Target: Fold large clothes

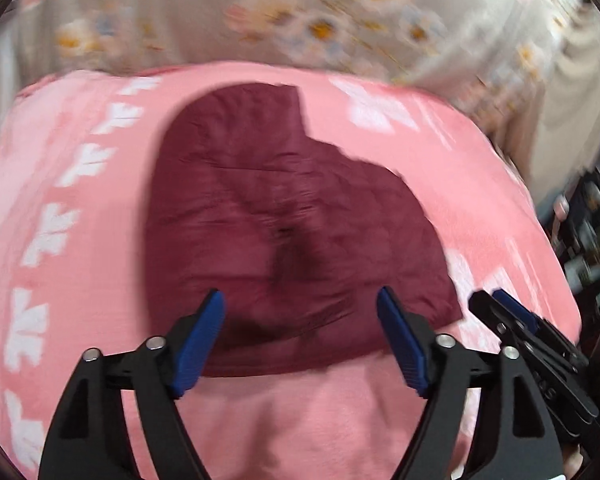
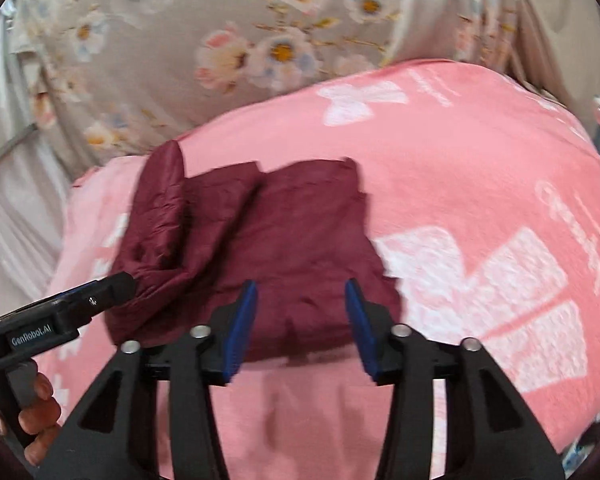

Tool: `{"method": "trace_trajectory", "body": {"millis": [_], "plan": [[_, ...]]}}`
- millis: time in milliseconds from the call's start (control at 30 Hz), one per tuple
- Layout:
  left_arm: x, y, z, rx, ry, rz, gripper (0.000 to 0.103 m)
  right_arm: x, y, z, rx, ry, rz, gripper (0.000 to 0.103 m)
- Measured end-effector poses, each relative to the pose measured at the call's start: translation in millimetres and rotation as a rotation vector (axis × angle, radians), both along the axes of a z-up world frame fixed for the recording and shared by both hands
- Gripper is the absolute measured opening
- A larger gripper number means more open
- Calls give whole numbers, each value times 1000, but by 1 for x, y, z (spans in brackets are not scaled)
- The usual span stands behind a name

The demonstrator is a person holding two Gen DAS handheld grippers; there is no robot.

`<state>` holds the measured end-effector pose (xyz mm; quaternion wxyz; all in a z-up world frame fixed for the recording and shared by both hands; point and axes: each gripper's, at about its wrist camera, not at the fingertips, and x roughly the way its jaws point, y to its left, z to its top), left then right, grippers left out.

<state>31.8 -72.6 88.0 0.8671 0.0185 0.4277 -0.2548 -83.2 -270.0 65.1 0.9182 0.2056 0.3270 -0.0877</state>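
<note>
A maroon quilted garment [image 1: 284,220] lies folded into a compact bundle on a pink blanket [image 1: 80,208]. My left gripper [image 1: 300,300] is open and empty, its blue pads just over the garment's near edge. My right gripper [image 2: 300,288] is also open and empty, above the garment [image 2: 284,240] near its front edge. The right gripper also shows in the left wrist view [image 1: 500,304] at the garment's right corner. The left gripper shows in the right wrist view [image 2: 112,284], by a puffy rolled part of the garment's left side.
The pink blanket [image 2: 460,168] has white bow patterns and covers the bed. Behind it hangs a beige floral cloth [image 2: 228,40]. Dark shelves with small items [image 1: 592,216] stand to the right. A hand [image 2: 36,408] holds the left gripper's handle.
</note>
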Motion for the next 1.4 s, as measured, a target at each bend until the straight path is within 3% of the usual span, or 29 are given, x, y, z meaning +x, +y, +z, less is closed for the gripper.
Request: {"method": "trace_trajectory", "body": {"millis": [200,400,433,467,500,533,700,867,1000,1133,1400], "plan": [[19,79,-2,-27,46,208,76,40,39,8,111,-37,171,65],[27,98,-15,3,72,295,76,77,67,8,79,-19,236,68],[28,97,-18,9,81,293,76,88,71,2,74,8,248,64],[29,96,-21,13,88,288,76,94,73,-3,73,27,256,53],[29,95,-24,15,93,281,76,98,75,-7,80,42,265,16],[27,91,-25,22,96,271,76,100,71,-11,109,55,271,5],[22,68,-23,29,83,203,76,60,26,11,125,-47,152,3],[24,32,-16,20,58,125,76,14,-22,16,-16,-20,-10,3],[26,-2,-19,39,48,75,76,-2,-51,-14,5,65,-66,3],[28,-33,-38,112,73,33,76,2,-59,-45,9,140,-81,4],[32,-46,-72,171,118,37,79,13,-60,-83,36,197,-79,6]]}}
